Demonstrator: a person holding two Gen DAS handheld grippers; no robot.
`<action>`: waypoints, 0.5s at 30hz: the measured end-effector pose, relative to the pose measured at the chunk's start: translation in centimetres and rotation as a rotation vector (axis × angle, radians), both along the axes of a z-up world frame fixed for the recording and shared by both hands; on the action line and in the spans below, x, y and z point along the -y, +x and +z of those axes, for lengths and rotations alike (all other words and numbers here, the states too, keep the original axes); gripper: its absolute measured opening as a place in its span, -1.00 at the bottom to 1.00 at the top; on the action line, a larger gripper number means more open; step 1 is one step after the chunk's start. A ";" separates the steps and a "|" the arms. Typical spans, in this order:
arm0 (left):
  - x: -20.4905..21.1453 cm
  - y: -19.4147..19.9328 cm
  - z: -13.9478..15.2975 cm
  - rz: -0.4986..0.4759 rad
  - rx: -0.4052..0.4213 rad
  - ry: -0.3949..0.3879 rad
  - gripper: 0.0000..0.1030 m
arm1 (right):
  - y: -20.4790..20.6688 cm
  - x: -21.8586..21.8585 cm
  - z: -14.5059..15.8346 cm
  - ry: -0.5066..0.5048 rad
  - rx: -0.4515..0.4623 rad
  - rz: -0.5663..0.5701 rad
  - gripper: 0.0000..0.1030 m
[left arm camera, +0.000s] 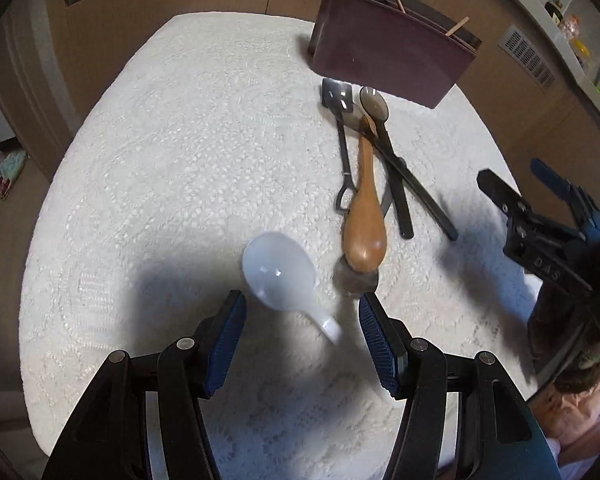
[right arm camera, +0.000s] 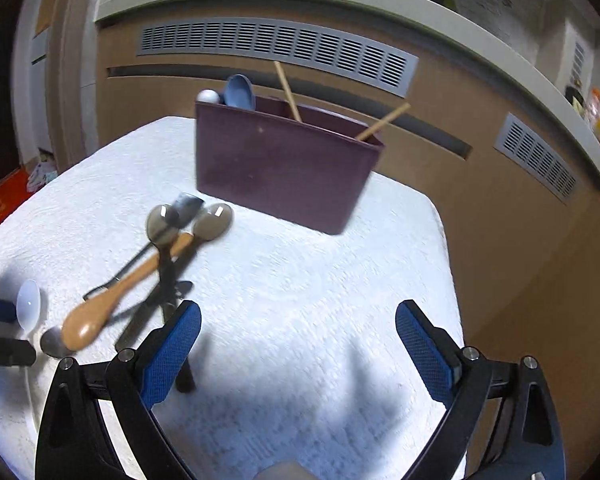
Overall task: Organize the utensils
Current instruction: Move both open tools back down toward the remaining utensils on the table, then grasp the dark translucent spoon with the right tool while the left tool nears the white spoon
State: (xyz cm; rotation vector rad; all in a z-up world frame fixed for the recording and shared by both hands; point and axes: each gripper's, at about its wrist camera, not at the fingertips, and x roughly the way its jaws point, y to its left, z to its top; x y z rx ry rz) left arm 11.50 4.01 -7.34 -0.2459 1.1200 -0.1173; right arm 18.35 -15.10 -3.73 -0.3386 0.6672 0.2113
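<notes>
A white ceramic spoon (left arm camera: 281,276) lies on the white lace tablecloth (left arm camera: 180,160), its handle end between the fingers of my open left gripper (left arm camera: 302,314). To its right lies a pile: a wooden spoon (left arm camera: 365,224), a black slotted spatula (left arm camera: 337,98), dark spoons (left arm camera: 374,102) and a metal spoon (left arm camera: 356,280). The maroon utensil box (left arm camera: 392,60) stands at the far side, holding a blue spoon and chopsticks. My right gripper (right arm camera: 298,340) is open and empty above the cloth, right of the pile (right arm camera: 140,276) and in front of the box (right arm camera: 284,168).
The table's edges drop off close around the cloth. Brown cabinet panels with grey vents (right arm camera: 272,46) run behind the table. The right gripper shows at the right edge of the left wrist view (left arm camera: 540,216). A red item (right arm camera: 0,200) is at the far left.
</notes>
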 end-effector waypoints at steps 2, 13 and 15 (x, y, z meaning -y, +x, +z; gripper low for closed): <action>0.4 0.6 0.1 0.000 0.009 -0.005 0.16 | -0.4 0.4 0.0 0.001 0.005 -0.007 0.87; 1.9 3.0 0.4 -0.098 0.104 0.054 -0.07 | 0.5 -1.2 1.2 0.131 -0.080 0.198 0.98; 1.6 3.0 0.4 -0.110 0.120 0.050 -0.18 | 1.8 -2.3 1.1 0.141 -0.120 0.227 0.98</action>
